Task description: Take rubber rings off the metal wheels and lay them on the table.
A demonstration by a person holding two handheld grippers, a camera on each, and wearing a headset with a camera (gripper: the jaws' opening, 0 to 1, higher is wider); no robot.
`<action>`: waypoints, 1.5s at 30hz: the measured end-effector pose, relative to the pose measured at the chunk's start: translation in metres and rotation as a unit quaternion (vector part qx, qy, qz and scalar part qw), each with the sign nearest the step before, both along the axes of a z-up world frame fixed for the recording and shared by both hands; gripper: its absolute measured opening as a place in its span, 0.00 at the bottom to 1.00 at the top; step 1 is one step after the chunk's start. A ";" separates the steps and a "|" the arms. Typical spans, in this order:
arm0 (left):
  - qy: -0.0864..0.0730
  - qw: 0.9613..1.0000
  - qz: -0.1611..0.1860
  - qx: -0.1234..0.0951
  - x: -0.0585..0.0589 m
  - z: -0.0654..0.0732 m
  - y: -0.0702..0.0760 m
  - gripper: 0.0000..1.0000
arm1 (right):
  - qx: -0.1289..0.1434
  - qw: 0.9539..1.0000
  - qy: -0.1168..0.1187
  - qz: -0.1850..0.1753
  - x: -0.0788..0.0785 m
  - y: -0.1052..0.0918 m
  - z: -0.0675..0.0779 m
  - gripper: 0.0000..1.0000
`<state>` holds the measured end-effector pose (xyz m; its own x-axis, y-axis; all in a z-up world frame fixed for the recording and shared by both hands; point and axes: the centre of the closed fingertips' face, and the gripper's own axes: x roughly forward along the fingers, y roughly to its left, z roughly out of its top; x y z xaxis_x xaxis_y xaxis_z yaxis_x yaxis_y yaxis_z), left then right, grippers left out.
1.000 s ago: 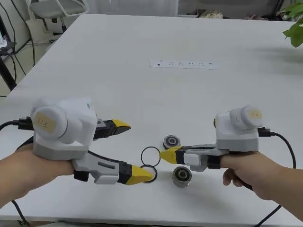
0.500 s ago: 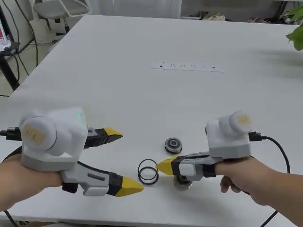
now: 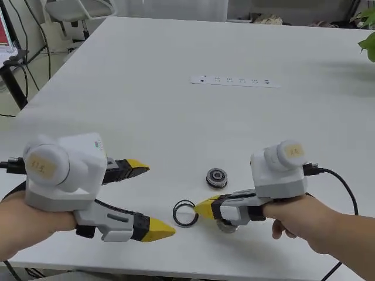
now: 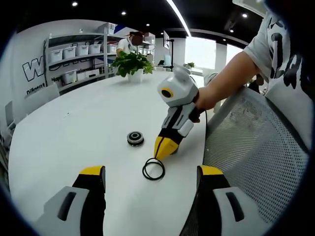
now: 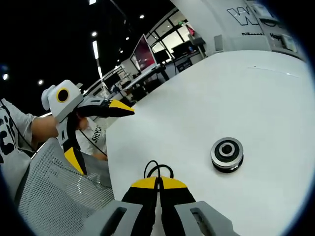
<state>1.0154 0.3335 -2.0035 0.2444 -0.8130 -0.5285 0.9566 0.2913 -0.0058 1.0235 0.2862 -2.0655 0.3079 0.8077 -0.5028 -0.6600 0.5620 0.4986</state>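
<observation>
Left tongs [image 3: 155, 199] drawn back, two rubber rings [image 3: 185, 213], two metal wheels [image 3: 217, 177]

The table [image 3: 176, 117] is plain white. The rubber rings [image 3: 185, 213] are thin and black against it. The metal wheel [image 3: 217, 177] is silver-grey with a dark middle. The left gripper [image 3: 155, 199] has a white and pale grey body and black jaws with yellow tips; the right gripper [image 3: 202, 206] has the same colours, and a black cable [image 3: 345, 186] trails from it. The power strip [image 3: 234, 81] is white with small dark marks. The plant leaves [image 3: 368, 42] are green. The mesh chair [image 4: 256, 162] is grey with a fine dotted weave.
</observation>
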 end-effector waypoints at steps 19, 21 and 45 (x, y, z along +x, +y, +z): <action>0.008 1.000 0.007 0.006 0.001 -0.004 0.002 0.72 | -0.028 0.999 -0.032 0.009 0.004 -0.001 -0.005 0.00; 0.009 1.000 0.008 0.006 0.002 -0.004 0.002 0.71 | -0.029 0.999 -0.034 0.010 0.004 -0.001 -0.005 0.00; 0.023 1.000 0.010 0.014 0.014 -0.009 -0.002 0.70 | -0.015 0.997 -0.074 -0.024 0.025 -0.025 0.019 0.10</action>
